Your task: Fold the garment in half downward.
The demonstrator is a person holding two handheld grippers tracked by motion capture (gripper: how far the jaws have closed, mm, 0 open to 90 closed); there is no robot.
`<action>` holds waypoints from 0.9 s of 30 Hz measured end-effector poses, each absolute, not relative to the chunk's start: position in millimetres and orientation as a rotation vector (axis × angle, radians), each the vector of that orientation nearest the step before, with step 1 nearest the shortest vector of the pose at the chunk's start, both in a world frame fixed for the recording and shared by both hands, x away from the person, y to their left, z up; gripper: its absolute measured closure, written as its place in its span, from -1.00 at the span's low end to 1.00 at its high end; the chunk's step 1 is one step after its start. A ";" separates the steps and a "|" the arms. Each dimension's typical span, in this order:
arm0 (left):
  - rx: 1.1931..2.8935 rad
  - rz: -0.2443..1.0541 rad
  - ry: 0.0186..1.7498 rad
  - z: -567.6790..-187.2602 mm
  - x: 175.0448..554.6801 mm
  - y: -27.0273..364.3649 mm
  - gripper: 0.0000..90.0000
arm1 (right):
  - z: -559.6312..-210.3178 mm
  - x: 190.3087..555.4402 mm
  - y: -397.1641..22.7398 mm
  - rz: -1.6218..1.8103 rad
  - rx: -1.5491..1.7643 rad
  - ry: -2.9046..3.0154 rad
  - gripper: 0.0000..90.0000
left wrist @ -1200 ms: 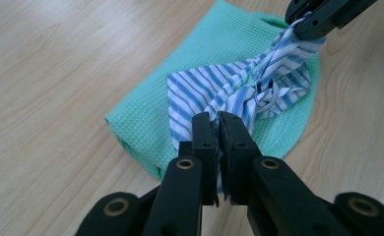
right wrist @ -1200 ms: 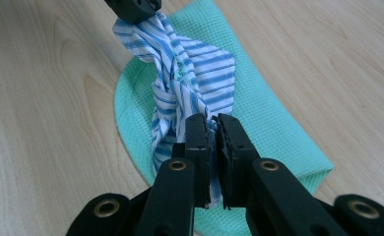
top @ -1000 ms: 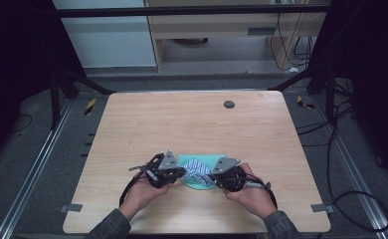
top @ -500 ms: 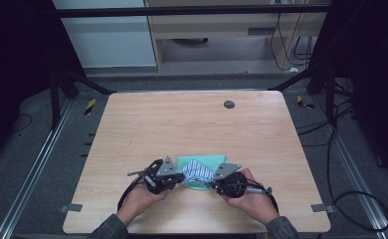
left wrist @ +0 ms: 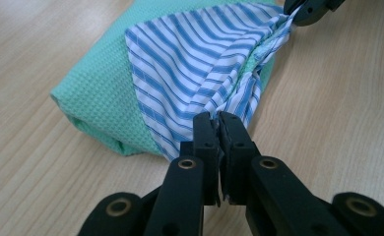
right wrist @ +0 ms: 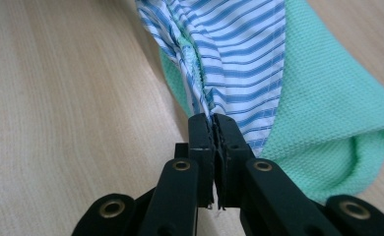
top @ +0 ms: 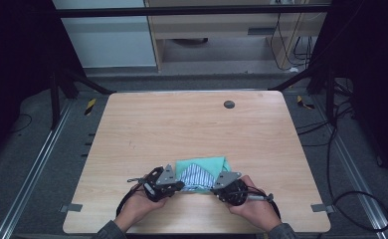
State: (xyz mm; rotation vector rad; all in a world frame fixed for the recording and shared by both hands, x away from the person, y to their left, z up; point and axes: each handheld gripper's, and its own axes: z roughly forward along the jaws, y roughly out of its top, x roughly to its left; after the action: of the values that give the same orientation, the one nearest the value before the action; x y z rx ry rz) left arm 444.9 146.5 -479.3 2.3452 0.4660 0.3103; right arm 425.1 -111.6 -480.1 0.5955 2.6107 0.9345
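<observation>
**Pinching the striped cloth at both ends**

The left gripper (left wrist: 218,129) is clenched on one corner of the blue-striped cloth (left wrist: 195,64); the right gripper (right wrist: 213,129) clamps the opposite corner. The cloth stretches between them, draped over a folded green waffle-weave towel (right wrist: 328,118) just ahead. The fold looks partly made, perhaps; flattening remains.

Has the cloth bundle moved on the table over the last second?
Yes. The cloth bundle has slid slightly toward the table's near edge, away from the dark hole, pulled by both grippers.
</observation>
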 end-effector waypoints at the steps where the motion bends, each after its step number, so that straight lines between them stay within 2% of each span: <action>1: 2.356 0.313 0.457 -480.4 443.8 146.5 0.94 | -480.8 424.9 -111.5 0.930 0.588 2.614 0.94; 19: 2.362 0.268 0.474 -484.7 437.6 150.5 0.93 | -481.8 421.5 -105.6 0.857 0.543 2.649 0.93; 23: 2.327 0.244 0.503 -482.2 435.5 153.9 0.88 | -479.3 420.1 -110.8 0.912 0.564 2.632 0.82; 27: 2.279 0.228 0.541 -478.9 432.2 160.1 0.66 | -479.6 417.6 -118.9 0.948 0.607 2.623 0.55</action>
State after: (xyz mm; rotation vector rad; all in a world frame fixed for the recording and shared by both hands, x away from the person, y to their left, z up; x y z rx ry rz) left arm 432.2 160.1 -478.9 2.2787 0.5414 0.2275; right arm 417.6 -118.9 -479.6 0.6075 2.6233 0.9480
